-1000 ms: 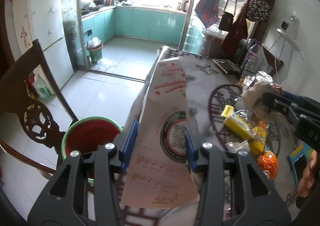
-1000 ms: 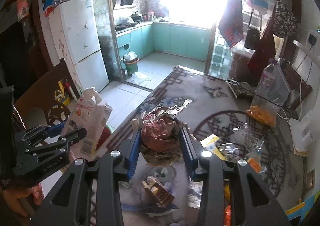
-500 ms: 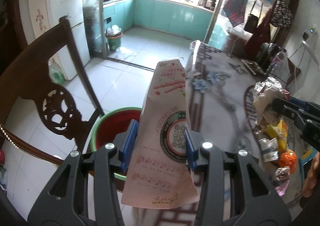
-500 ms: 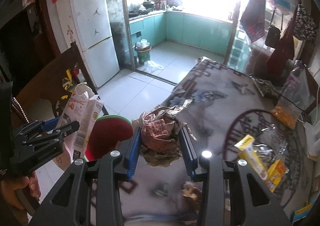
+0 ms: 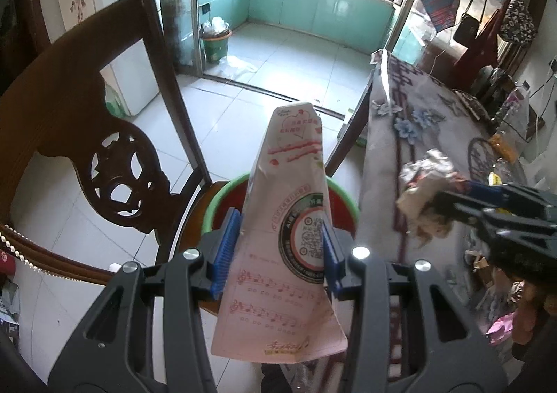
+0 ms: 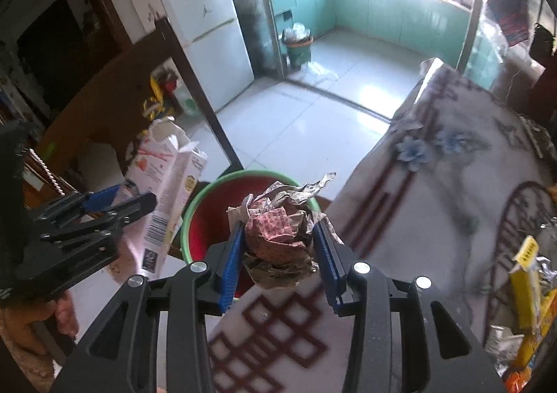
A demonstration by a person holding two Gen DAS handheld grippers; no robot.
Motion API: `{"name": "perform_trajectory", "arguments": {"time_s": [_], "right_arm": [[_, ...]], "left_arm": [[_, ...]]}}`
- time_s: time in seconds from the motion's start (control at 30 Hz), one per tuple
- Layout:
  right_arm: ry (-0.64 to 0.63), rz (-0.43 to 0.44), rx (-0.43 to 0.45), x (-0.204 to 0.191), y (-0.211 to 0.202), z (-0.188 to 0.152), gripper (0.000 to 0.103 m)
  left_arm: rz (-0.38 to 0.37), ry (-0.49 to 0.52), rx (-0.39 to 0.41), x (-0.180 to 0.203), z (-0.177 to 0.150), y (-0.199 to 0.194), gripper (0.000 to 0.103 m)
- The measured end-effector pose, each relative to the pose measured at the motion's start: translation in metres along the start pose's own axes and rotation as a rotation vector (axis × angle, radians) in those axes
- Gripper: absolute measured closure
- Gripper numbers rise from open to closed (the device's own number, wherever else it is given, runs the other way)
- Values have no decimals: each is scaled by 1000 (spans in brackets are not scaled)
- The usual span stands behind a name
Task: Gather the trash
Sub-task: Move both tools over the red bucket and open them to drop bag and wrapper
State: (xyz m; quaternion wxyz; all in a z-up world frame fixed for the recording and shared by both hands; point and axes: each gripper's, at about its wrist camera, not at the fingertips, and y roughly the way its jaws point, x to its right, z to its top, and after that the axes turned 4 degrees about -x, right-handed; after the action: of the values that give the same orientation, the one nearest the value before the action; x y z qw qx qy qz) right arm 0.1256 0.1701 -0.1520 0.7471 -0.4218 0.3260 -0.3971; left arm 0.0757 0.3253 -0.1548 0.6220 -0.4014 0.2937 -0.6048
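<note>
My left gripper is shut on a pink milk carton, held upright over a red bucket with a green rim that stands on a chair seat beside the table. The same carton and left gripper show at the left of the right wrist view. My right gripper is shut on a crumpled wad of paper wrappers, just above the bucket's near rim and the table edge. In the left wrist view that wad hangs at the right in the right gripper.
A dark carved wooden chair stands left of the bucket. The table with a flowered cloth carries a yellow box and other wrappers at the right. A white fridge and a second small bin stand beyond on the tiled floor.
Both grippers have swung left and down from over the table to over the red bucket, each keeping its load. The bucket and chair now fill the lower middle of both views.
</note>
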Motion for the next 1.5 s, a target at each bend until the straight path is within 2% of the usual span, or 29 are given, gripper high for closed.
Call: {"name": "perform_trajectory", "arguments": {"time_s": [0.23,0.47,0.5,0.57,0.6,0.63,1.07,1.1,1.13,1.17,1.33,1.5], "right_arm": [[21,13,-48,-4,28,10,62],[14,9,-55,-9,34,15,62],[13,9,-57,-9,35,16,60],[16,5,-60,-10,37,17,50],[24,-5,-52,-9,36,16,39],[33,-9,-43,-8,34,17,36],[131,-54,32,14,-20,1,35],[137,-58,35,16,-23,-1,35],[141,-62,38,16,-26,-3,35],[143,-67,40,17,-29,-5,35],[157,-90,49,22,-42,-17,35],[175,-106,56,33,-54,-31,35]], "left_arm": [[-8,-10,-16,-19,7,8,61],[-24,-7,-21,-25,13,16,61],[-25,-5,-22,-25,13,17,61],[-25,-1,-26,-25,14,19,61],[-25,-1,-31,-25,14,21,61],[-26,0,-35,-25,15,22,61],[-27,29,-63,-19,17,44,60],[-19,30,-75,-19,16,50,59],[-13,30,-83,-18,15,53,49],[-7,26,-88,-18,14,56,45],[-2,15,-106,-16,10,64,44],[-31,28,-89,-1,9,56,44]]}}
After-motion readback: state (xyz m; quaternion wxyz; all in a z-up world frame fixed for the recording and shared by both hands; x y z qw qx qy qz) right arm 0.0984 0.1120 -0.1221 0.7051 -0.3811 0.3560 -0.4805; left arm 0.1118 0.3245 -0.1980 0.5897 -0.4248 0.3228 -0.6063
